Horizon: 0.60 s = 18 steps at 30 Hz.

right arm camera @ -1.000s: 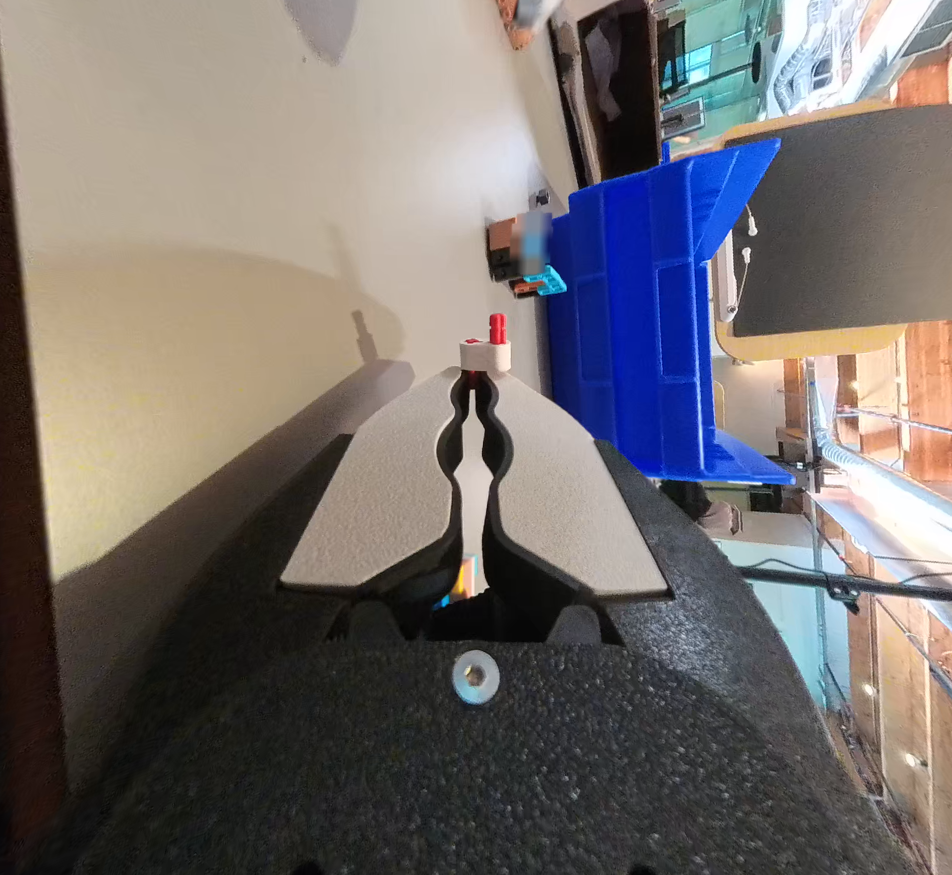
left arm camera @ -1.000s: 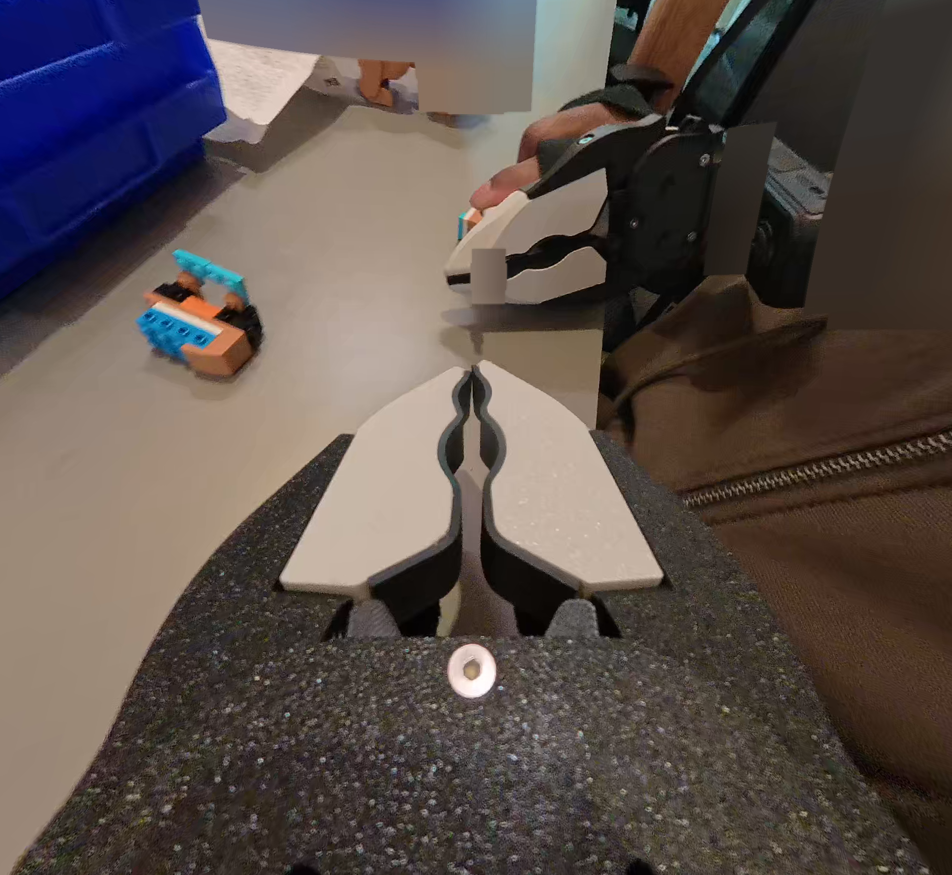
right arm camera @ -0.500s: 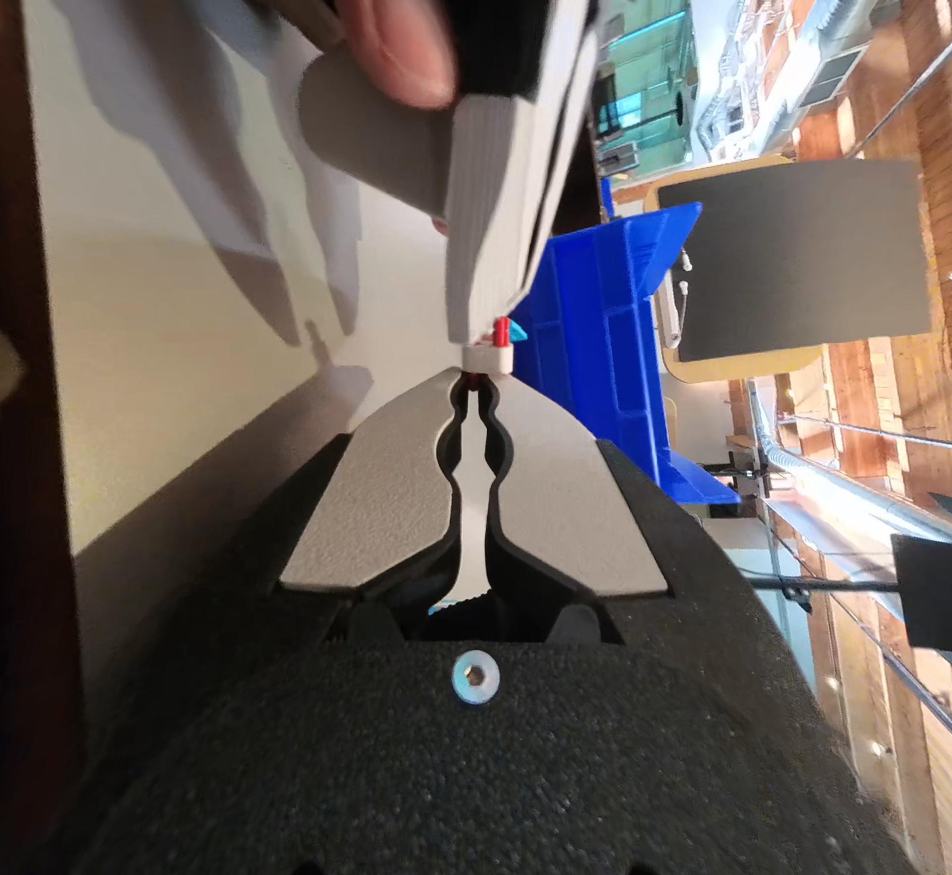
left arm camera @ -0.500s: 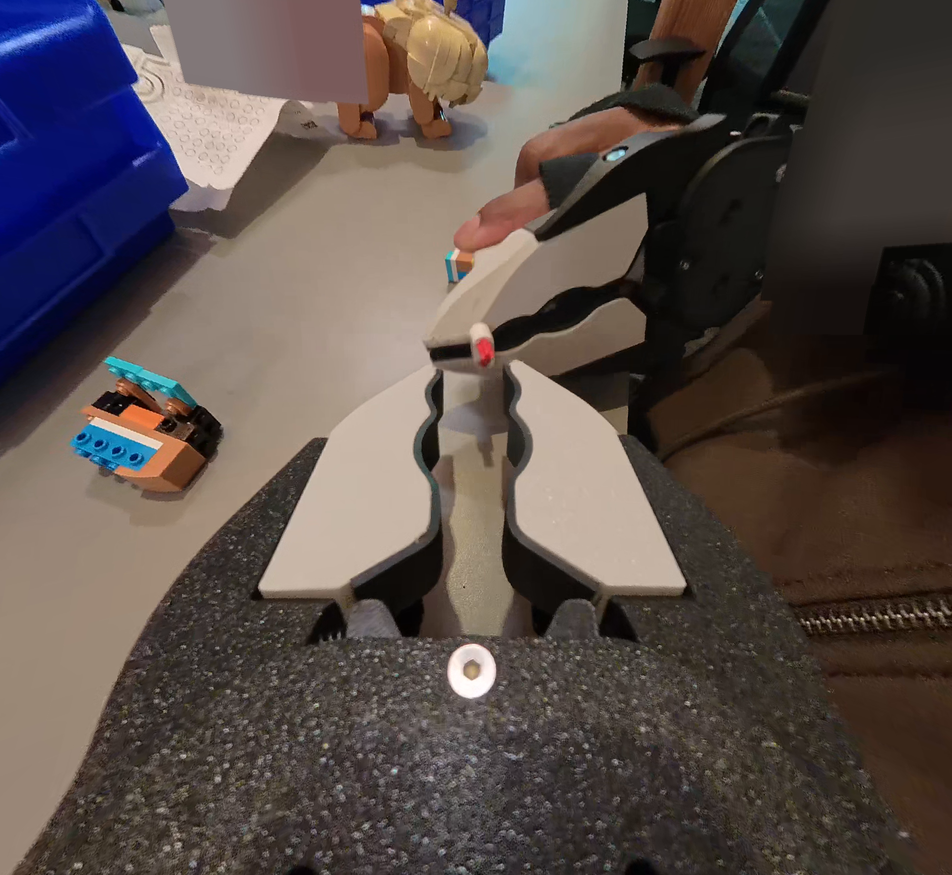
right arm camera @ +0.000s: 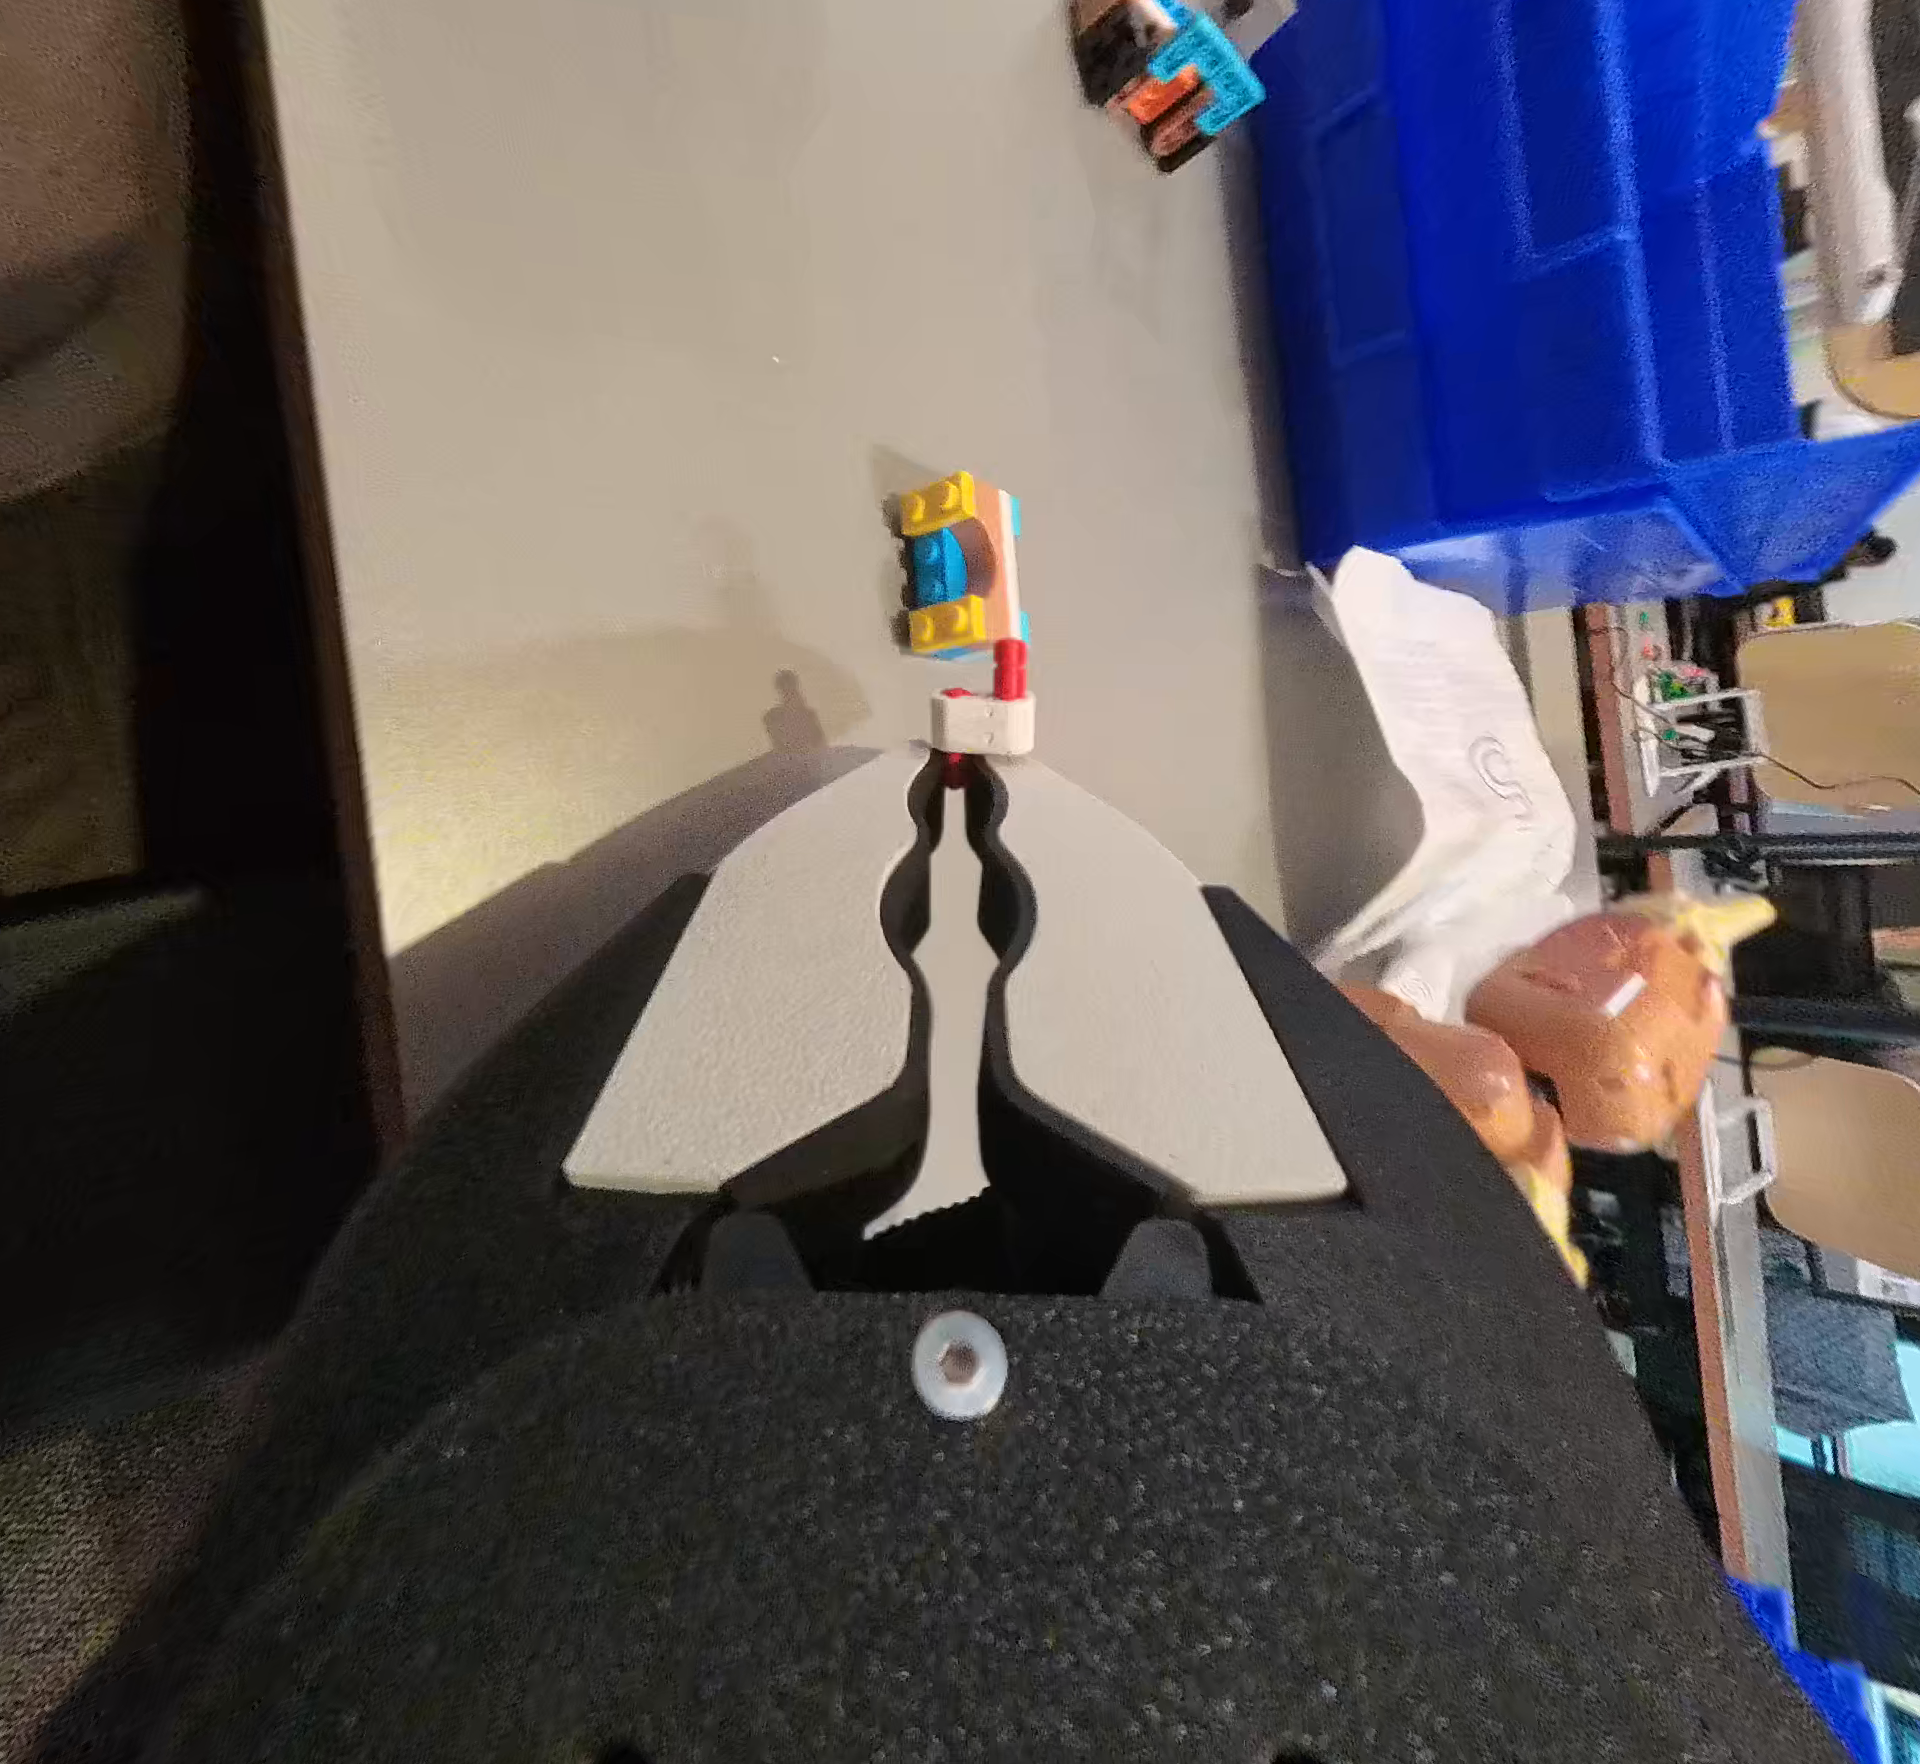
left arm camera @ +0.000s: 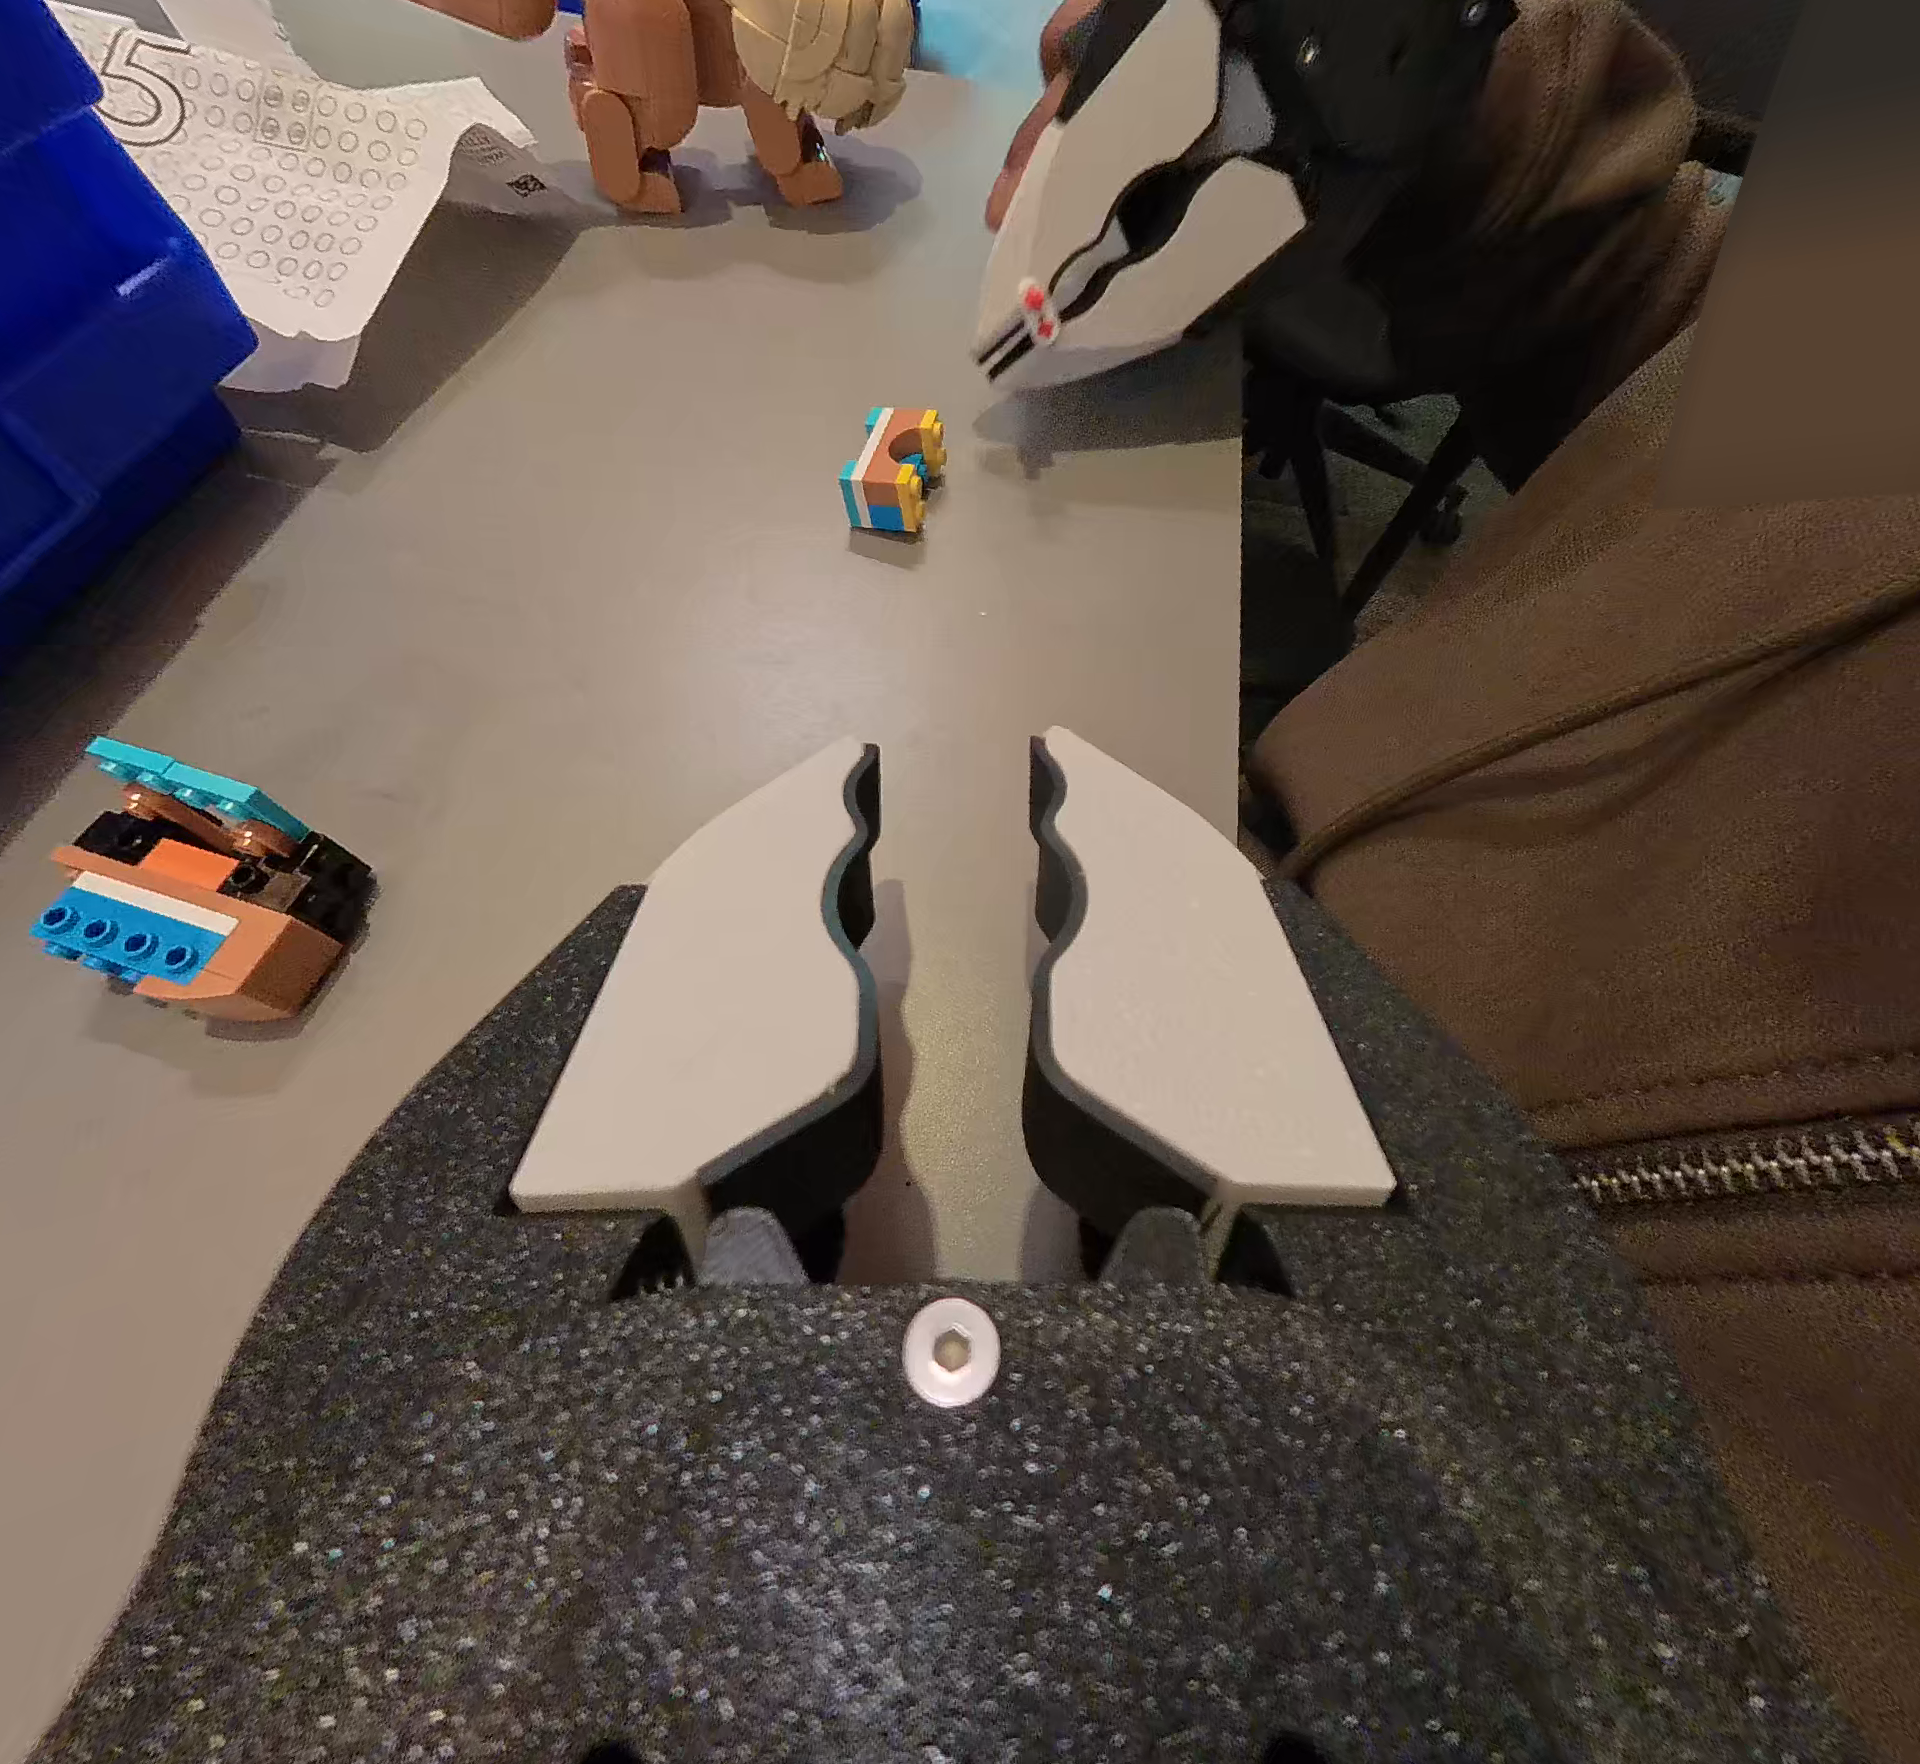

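While the right gripper [right arm camera: 961, 758] pinches a white-and-red piece [right arm camera: 985, 715], the small brick block [right arm camera: 958, 563] lies just beyond.

Grey wavy-edged tongs [left arm camera: 954, 758], speckled black housing, silver screw [left arm camera: 951, 1351], brown zipped jacket [left arm camera: 1662, 883].

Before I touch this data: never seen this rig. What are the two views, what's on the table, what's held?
There is no robot arm. A person holds a two-finger claw in each hand, and a camera on each looks forward along its fingers.

The left wrist view shows the left claw open and empty over the grey table. Farther off in that view is the right claw.

The right wrist view is rolled sideways. The right claw is shut on a small white and red piece.

On the table lie a small yellow, blue and brown brick block, an orange, black and blue brick build, a tan brick animal, a torn paper bag and a blue bin.
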### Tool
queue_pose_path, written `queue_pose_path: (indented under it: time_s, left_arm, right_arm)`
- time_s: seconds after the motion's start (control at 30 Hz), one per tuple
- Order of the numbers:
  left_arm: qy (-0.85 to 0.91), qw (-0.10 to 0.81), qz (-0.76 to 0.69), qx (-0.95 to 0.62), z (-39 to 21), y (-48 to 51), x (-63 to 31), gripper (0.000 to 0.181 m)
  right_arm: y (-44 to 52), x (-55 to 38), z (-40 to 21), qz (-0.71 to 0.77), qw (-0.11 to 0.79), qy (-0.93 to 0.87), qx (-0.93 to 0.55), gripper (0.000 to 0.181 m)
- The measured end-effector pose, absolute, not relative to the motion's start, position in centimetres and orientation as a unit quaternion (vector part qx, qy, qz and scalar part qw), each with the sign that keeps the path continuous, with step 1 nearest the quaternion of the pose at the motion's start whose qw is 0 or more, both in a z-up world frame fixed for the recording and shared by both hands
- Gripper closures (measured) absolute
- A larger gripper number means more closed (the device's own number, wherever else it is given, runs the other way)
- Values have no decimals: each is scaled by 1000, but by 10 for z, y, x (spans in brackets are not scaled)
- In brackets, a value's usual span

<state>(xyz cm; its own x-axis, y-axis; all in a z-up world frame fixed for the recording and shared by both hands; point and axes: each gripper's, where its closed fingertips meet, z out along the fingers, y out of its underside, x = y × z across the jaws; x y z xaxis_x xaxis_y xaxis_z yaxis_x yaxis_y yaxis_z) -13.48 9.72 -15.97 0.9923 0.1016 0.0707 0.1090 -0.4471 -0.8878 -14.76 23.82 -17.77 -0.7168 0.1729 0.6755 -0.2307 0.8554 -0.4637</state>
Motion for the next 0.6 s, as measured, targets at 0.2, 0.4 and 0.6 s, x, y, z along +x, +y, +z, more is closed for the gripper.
queue_pose_path:
  time_s: [0.2, 0.4, 0.6]
  left_arm:
    - [-73, 542, -5, -837, -153, 94, -138, 154]
    - [-112, 592, 17, -798, -136, 84, -158, 151]
    - [-108, 602, 63, -788, -131, 72, -161, 154]
  right_arm:
    - [187, -185, -180, 272, 380, -882, 56, 178]
    - [121, -195, -157, 345, 393, -852, 39, 178]
    - [71, -189, -166, 324, 415, -846, 78, 177]
